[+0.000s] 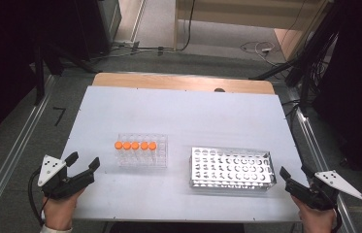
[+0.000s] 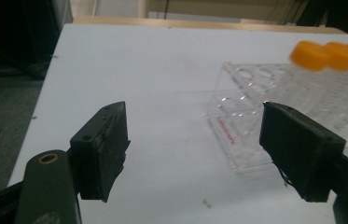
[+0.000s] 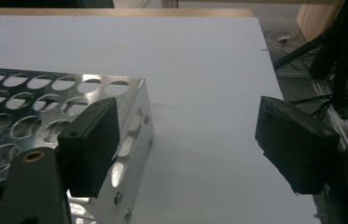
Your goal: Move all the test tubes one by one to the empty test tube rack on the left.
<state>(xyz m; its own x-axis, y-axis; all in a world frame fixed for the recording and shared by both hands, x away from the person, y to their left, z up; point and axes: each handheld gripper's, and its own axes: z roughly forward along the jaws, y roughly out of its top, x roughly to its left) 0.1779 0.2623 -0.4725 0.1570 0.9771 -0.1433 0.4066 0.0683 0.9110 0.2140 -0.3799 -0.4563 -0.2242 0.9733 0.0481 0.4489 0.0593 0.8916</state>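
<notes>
A laboratory-style recording bench is being shown: a clear tube rack point(image 1: 142, 151) with orange-capped tubes point(image 1: 135, 145) and a perforated metal rack point(image 1: 231, 168) are being kept on a white table point(image 1: 183, 111), while cables point(image 1: 261, 47) and aluminium rails point(image 1: 13, 145) are being seen around it.

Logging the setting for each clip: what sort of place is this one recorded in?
Probably a lab-style recording bench rather than a home. A white table carries a clear tube rack with orange-capped tubes and a metal tube rack; cables run over the floor behind.
</notes>
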